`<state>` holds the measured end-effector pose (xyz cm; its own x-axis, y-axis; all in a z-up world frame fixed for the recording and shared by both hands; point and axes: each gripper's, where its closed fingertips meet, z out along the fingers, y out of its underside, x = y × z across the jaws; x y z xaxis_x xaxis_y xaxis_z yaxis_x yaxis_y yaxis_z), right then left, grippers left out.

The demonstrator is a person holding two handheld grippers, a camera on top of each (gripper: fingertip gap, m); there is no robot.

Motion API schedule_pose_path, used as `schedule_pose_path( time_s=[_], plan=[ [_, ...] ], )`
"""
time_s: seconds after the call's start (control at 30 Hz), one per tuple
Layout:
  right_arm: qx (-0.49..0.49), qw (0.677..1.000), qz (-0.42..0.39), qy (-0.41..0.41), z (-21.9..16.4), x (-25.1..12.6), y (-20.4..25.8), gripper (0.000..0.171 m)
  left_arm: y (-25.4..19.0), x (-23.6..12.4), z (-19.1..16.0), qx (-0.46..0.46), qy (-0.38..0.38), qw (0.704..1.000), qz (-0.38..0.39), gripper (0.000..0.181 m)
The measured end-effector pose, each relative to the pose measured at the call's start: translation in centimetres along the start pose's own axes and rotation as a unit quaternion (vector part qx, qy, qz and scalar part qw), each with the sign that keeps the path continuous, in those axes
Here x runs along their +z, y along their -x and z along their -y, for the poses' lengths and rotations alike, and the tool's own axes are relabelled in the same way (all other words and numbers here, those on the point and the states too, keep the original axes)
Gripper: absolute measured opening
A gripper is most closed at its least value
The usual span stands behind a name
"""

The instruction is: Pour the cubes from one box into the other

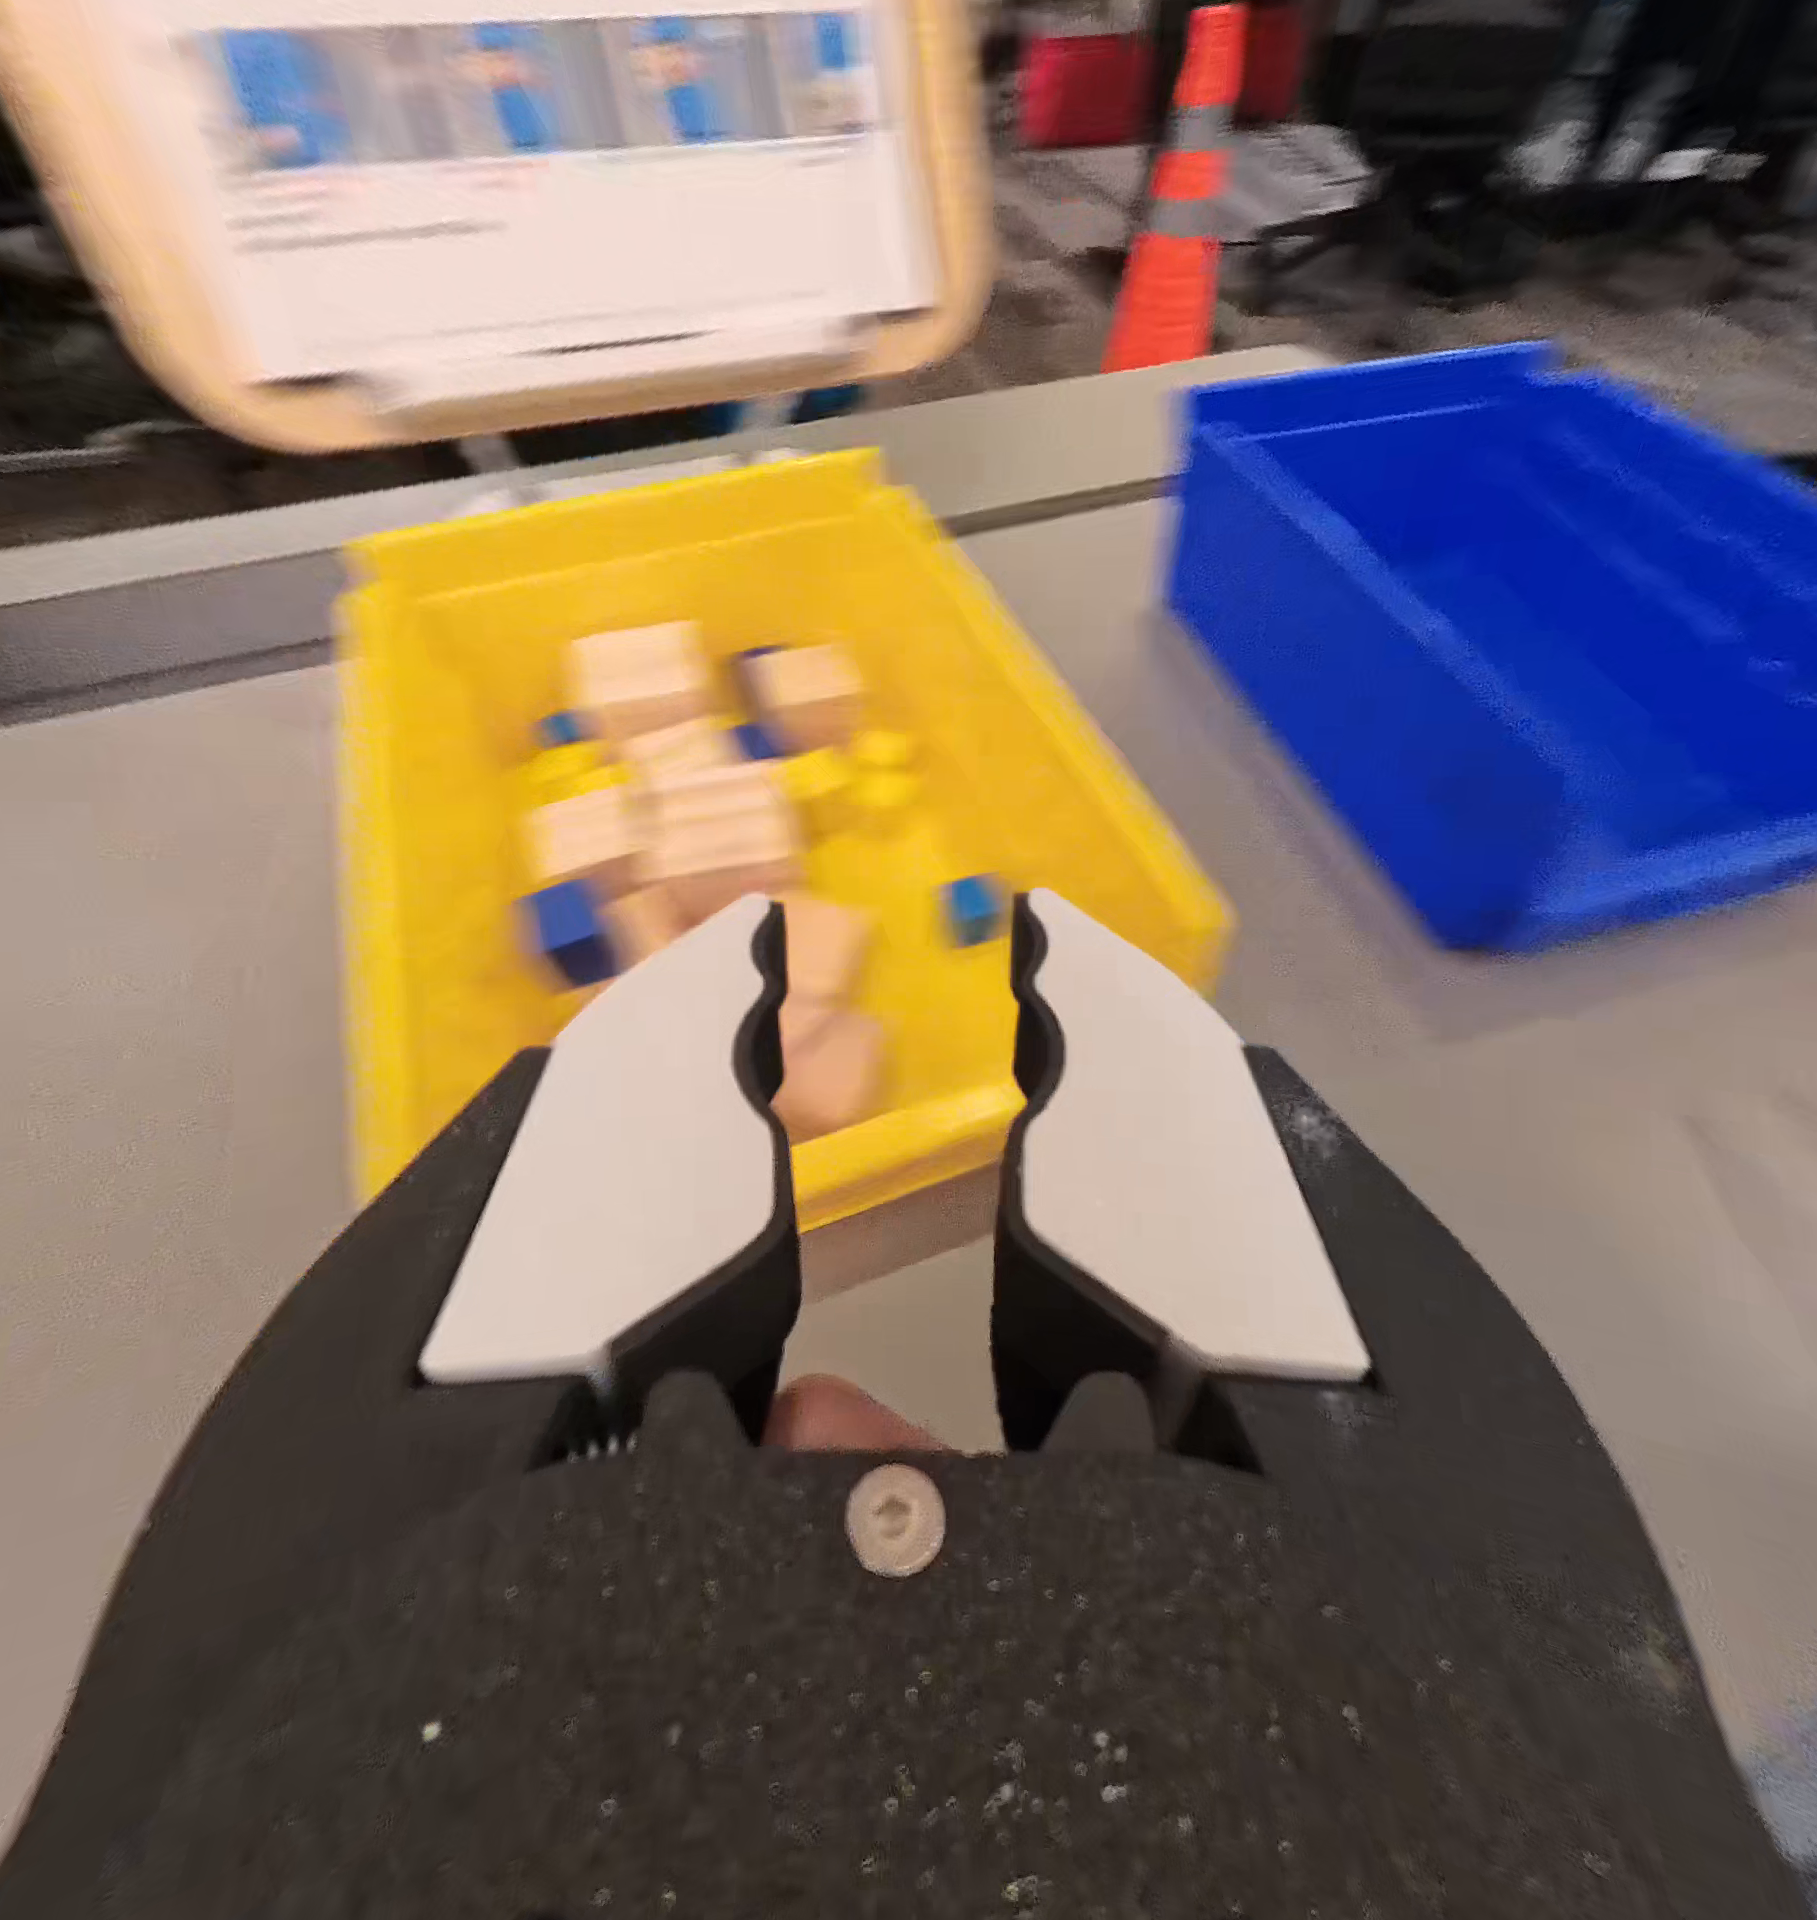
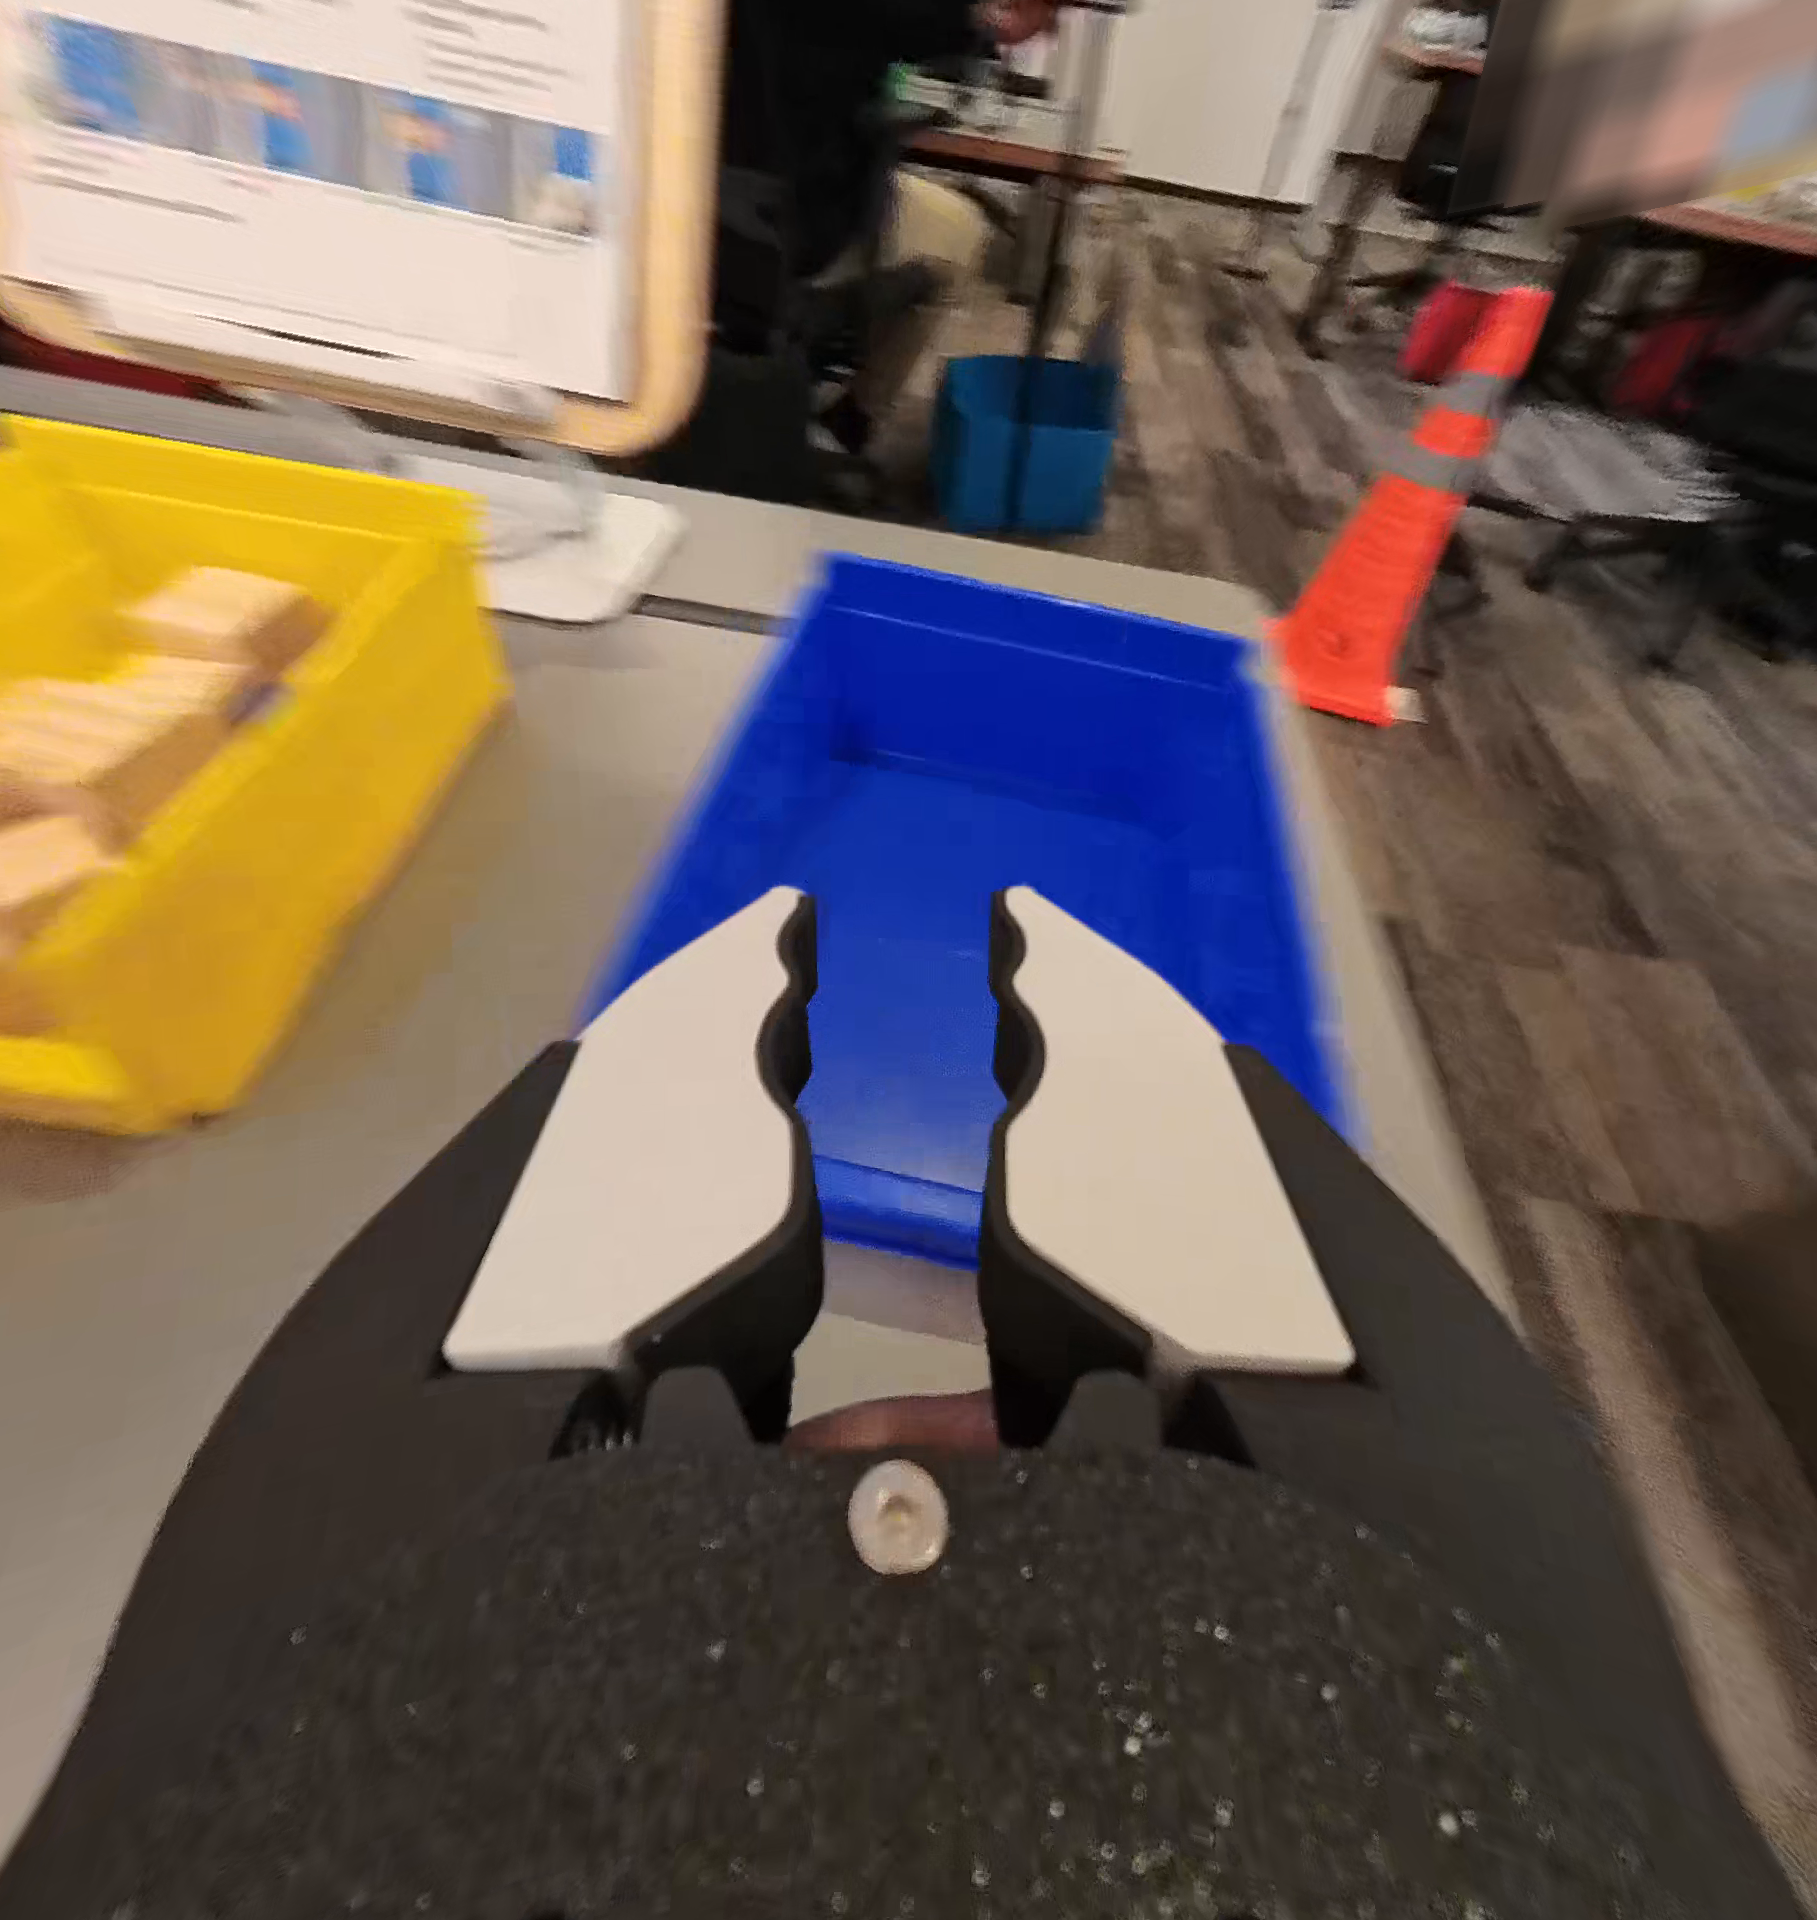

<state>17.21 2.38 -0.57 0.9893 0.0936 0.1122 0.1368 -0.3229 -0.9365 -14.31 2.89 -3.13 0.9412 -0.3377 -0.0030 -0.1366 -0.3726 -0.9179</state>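
Grey tabletop carries two boxes side by side: a yellow box full of cubes and a blue box that looks empty. Pouring is not yet begun; grasp, lift and tip are all left, I judge. Blur blocks an exact count: roughly ten wooden cubes, a few blue and yellow ones. The left gripper hovers over the yellow box's near rim, jaws parted, holding nothing; the right gripper hangs likewise agape over the blue box

Before me on the table, two boxes sit side by side near its far edge: cubes in the left box, the right box by the right edge.
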Motion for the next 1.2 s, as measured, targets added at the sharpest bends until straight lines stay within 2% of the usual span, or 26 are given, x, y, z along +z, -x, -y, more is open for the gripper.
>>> schedule_pose_path(
  time_s=[0.1, 0.17, 0.23, 0.27, 0.3, 0.37, 0.4, 0.43, 0.5, 0.6, 0.77, 0.87, 0.97, 1.1, 1.2],
  plan=[
    [0.034, 0.988, 0.148, -0.001, -0.4, 1.4, 12.3, 0.036, 8.4, -1.4, -2.9, -0.029, -0.003, 0.996, 0.079, 0.044],
    [0.050, 0.984, 0.171, 0.029, -3.2, 3.2, 18.5, 0.040, 10.5, -0.8, -5.2, -0.047, 0.008, 0.996, 0.080, 0.044],
    [0.023, 0.987, 0.152, 0.050, -5.7, 5.3, 22.3, 0.044, 11.2, 1.2, -7.4, -0.036, 0.046, 0.996, 0.070, 0.047],
    [0.011, 0.990, 0.126, 0.055, -6.5, 6.3, 23.1, 0.044, 11.2, 2.1, -8.0, -0.037, 0.054, 0.996, 0.064, 0.047],
    [0.003, 0.993, 0.101, 0.057, -6.8, 7.2, 23.4, 0.042, 11.0, 3.1, -8.4, -0.044, 0.055, 0.996, 0.049, 0.039],
    [-0.002, 0.996, 0.063, 0.057, -6.8, 8.4, 23.6, 0.026, 10.4, 4.4, -8.6, -0.050, 0.051, 0.997, 0.032, 0.009],
    [0.006, 0.998, 0.032, 0.060, -6.7, 8.9, 23.0, 0.009, 10.8, 4.7, -8.5, -0.042, 0.052, 0.997, 0.049, 0.006],
    [0.021, 0.998, 0.022, 0.063, -6.5, 9.2, 22.9, 0.005, 11.2, 4.8, -8.5, -0.030, 0.058, 0.996, 0.061, 0.005],
    [0.037, 0.997, 0.014, 0.066, -6.2, 9.6, 23.5, 0.004, 12.1, 4.8, -8.4, -0.046, 0.060, 0.995, 0.067, 0.004],
    [0.025, 0.999, -0.008, 0.025, -4.1, 8.9, 25.9, 0.004, 14.3, 3.5, -7.5, -0.069, 0.050, 0.994, 0.065, 0.002],
    [0.027, 0.999, 0.034, -0.020, -1.9, 8.6, 34.6, 0.004, 22.3, -1.0, -7.4, -0.060, 0.029, 0.991, 0.119, 0.002],
    [0.035, 0.995, 0.096, 0.008, -2.5, 8.8, 41.7, 0.006, 28.4, -4.0, -8.0, -0.059, 0.022, 0.986, 0.156, 0.001],
    [-0.005, 0.992, 0.125, 0.023, -3.6, 8.9, 47.4, 0.007, 33.2, -6.0, -10.1, -0.060, 0.033, 0.983, 0.172, 0.001],
    [0.016, 0.988, 0.152, 0.016, -3.3, 8.5, 49.7, 0.009, 35.2, -5.9, -12.8, -0.087, 0.032, 0.986, 0.136, 0.003],
    [0.018, 0.979, 0.199, 0.042, -3.3, 8.2, 49.7, 0.011, 35.2, -5.8, -12.7, -0.073, 0.029, 0.988, 0.130, 0.003]
  ],
)
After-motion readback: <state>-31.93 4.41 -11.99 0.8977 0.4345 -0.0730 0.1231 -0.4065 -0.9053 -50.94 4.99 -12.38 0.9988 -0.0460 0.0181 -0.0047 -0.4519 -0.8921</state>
